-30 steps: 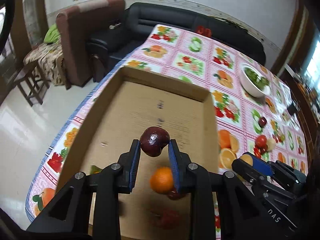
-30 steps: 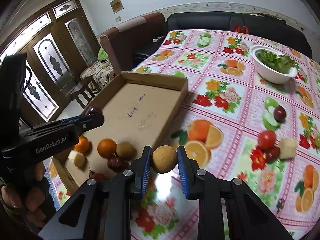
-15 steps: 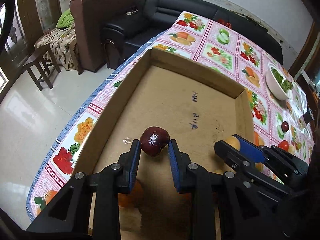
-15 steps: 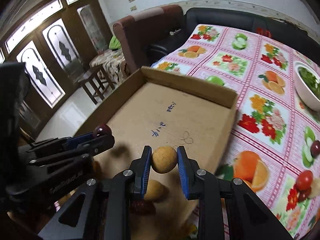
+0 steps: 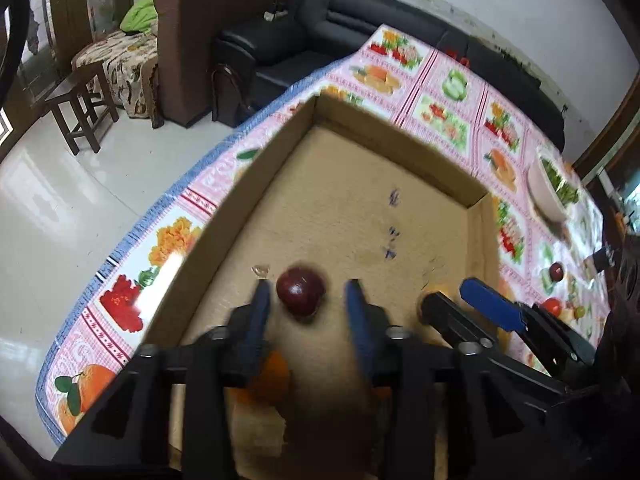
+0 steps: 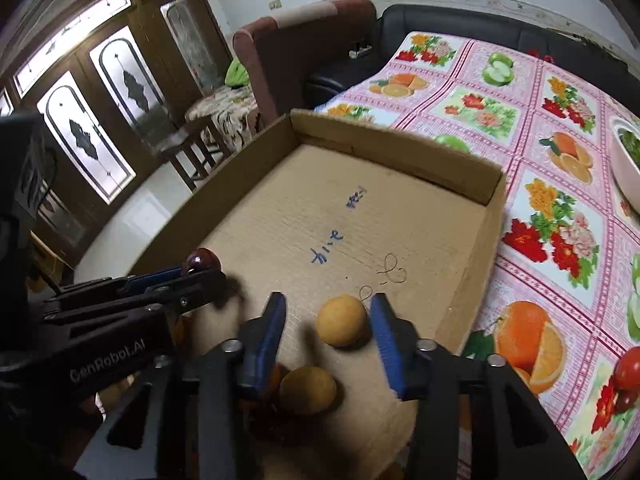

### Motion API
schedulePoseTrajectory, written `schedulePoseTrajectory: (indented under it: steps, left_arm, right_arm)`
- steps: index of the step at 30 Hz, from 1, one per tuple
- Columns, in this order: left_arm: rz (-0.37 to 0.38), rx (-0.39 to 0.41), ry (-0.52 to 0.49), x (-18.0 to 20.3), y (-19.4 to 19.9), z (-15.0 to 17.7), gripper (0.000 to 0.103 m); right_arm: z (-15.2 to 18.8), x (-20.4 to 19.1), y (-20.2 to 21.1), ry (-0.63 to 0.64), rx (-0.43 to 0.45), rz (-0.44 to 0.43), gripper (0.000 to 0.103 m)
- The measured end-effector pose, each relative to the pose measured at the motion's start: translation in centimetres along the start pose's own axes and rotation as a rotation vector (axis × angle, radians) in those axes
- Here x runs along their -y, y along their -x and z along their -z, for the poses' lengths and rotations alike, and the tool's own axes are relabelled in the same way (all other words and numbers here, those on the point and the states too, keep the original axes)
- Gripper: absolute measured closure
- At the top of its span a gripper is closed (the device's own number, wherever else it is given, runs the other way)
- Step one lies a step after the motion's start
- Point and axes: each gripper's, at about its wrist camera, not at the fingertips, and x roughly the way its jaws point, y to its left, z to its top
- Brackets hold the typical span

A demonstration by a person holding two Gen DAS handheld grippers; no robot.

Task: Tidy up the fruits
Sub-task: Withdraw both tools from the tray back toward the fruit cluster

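Note:
A shallow cardboard box (image 5: 472, 200) (image 6: 492, 184) lies on the fruit-print tablecloth. My left gripper (image 5: 307, 300) is open over the box floor; a dark red plum (image 5: 301, 290) sits loose between its jaws, nearer the left one. It also shows in the right wrist view (image 6: 201, 261). My right gripper (image 6: 329, 322) is open; a tan round fruit (image 6: 341, 321) rests on the box floor between its jaws. A second tan fruit (image 6: 307, 390) lies just nearer. An orange (image 5: 272, 376) sits under my left gripper.
A white bowl of greens (image 5: 550, 196) stands on the table at the far right. Loose red fruits (image 5: 554, 306) lie on the cloth right of the box (image 6: 628, 372). A sofa (image 5: 360, 12), an armchair and a wooden stool stand beyond the table edge.
Both grippers have opened. The plum and the tan fruit have left the jaws and now lie in the box. Both grippers moved further over the box.

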Motion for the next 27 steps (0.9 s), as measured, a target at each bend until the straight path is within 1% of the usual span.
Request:
schedulePoseTrajectory:
  steps: [1,5,9,14,21,27]
  left_arm:
    - [0.005,0.018,0.011,-0.1,0.6,0.0,0.055]
    - [0.047,0.048,0.027,0.3,2.4,0.0,0.055]
    - [0.069,0.054,0.001,1.5,3.2,0.2,0.055]
    - [0.095,0.058,-0.037,3.3,4.1,0.7,0.055]
    - [0.146,0.048,-0.106,6.9,5.3,2.2,0.055]
    - [0.188,0.020,-0.188,10.8,5.2,4.1,0.055]
  right_arm:
    - [0.0,0.2,0.7,-0.009,0.011,-0.001,0.056]
    - [0.4,1.2,3.7,-0.042,0.064,-0.011,0.056]
    - [1.6,2.8,6.5,-0.088,0.102,0.001,0.056]
    - [3.5,5.6,9.1,-0.145,0.121,0.028,0.056]
    - [7.5,9.4,12.9,-0.228,0.144,0.088,0.054]
    - [11.4,12.3,15.1,-0.283,0.130,0.175,0.054]
